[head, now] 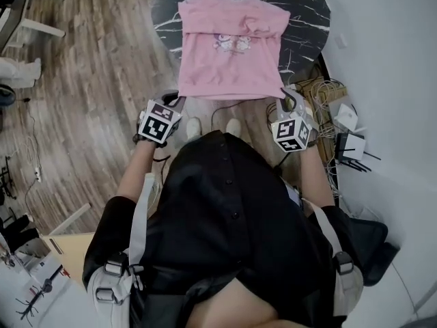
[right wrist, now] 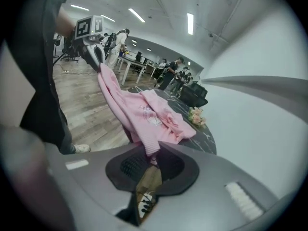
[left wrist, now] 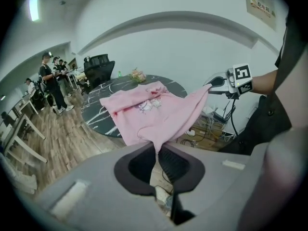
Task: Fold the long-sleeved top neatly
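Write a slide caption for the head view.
Left gripper and right gripper pinch near corners of the pink top on the table.

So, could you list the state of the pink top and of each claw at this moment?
pink top: partly folded, far part lying on the table, near hem held up off it.
left claw: shut on one corner of the near hem.
right claw: shut on the other corner of the hem.

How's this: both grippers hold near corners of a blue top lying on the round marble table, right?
No: the top is pink, not blue, as the head view shows. The left gripper and right gripper hold its near corners; it lies on the marble table.
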Motion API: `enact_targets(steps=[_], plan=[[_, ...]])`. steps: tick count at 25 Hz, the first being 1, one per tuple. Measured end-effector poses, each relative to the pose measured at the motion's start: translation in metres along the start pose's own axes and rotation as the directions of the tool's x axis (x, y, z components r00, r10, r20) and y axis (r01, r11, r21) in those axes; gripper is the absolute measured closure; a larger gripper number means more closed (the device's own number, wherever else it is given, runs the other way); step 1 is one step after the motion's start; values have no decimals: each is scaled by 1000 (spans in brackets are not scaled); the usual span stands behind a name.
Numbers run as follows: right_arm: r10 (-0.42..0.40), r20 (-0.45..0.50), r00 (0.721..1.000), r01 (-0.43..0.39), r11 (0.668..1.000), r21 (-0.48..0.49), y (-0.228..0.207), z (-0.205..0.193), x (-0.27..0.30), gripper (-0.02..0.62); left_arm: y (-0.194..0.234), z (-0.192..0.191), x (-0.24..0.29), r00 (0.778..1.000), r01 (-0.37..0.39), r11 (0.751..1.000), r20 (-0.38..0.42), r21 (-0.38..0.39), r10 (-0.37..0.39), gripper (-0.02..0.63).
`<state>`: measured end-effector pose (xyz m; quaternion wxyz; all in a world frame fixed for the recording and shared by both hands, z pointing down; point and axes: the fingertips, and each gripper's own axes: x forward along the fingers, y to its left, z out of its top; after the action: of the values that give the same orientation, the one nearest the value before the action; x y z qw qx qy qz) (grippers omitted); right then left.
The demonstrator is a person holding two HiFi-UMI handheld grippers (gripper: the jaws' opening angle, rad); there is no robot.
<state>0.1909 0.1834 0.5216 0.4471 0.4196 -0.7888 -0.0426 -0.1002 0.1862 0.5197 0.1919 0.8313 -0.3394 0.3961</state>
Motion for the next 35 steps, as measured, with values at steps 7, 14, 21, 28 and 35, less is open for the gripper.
enact_targets(steps=[7, 14, 21, 28, 35], plan=[[-28, 112, 993, 36, 997, -64, -66, 43, 9, 554, 29, 61, -19, 996, -79, 997, 51, 0, 79, 581], [-28, 110, 993, 36, 997, -75, -102, 65, 37, 554, 57, 91, 3, 996, -85, 996, 18, 9, 85, 581], [-41, 65, 997, 44, 998, -35, -121, 63, 76, 554, 92, 117, 30, 998, -49, 999, 43, -17, 50, 581], [-68, 44, 997, 70, 997, -34, -164, 87, 117, 554, 141, 163, 50, 998, -27, 999, 51, 24, 26, 580], [-75, 12, 997, 75, 997, -31, -202, 105, 159, 552, 185, 202, 82, 999, 3, 999, 36, 37, -4, 580]])
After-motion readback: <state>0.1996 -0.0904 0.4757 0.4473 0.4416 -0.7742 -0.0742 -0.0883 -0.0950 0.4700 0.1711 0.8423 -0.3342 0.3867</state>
